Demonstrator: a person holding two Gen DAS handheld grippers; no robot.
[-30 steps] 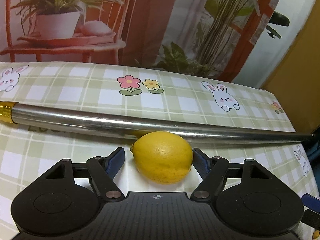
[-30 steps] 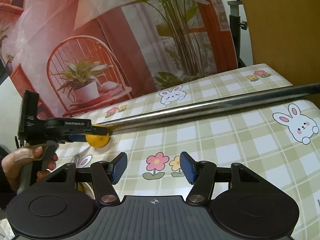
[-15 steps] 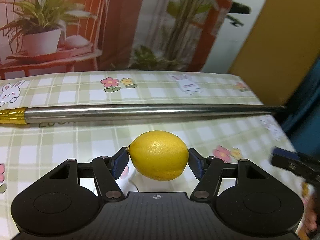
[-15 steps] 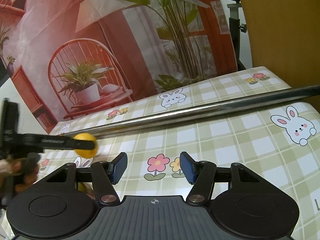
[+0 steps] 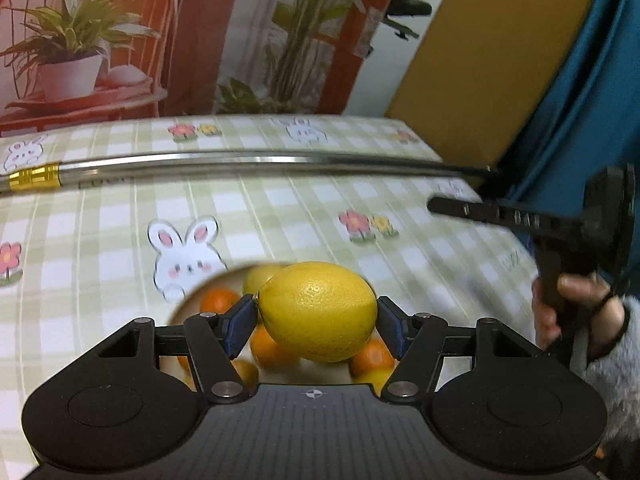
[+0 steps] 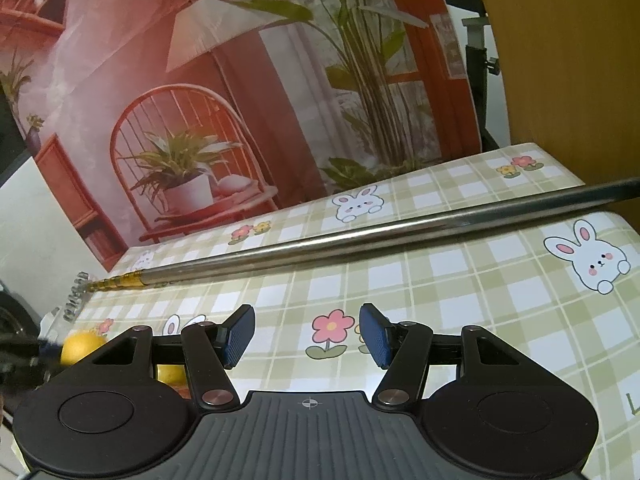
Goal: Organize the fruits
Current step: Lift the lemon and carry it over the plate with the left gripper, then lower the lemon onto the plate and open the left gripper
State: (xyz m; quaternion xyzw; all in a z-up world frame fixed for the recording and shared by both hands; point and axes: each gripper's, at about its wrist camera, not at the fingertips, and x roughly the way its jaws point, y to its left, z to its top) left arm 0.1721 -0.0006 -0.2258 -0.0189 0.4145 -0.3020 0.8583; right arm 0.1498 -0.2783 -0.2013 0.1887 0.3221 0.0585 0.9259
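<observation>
Yellow lemon (image 5: pixel 318 310): clamped end to end in your left gripper (image 5: pixel 316 320), so it cannot roll free.
Position: you hold it above the bowl (image 5: pixel 200 292) of oranges (image 5: pixel 218 300), apparently ready to lower.
Right gripper (image 6: pixel 307 338): fingers apart, empty, hovering over the checked tablecloth (image 6: pixel 460 300), likely kept aside.
Metal rod (image 6: pixel 360 240): lies across the table beyond.

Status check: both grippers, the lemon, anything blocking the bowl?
Left gripper shut on lemon, above bowl of fruit. Right gripper open, holding nothing. Metal rod lies beyond; drop unobstructed.
</observation>
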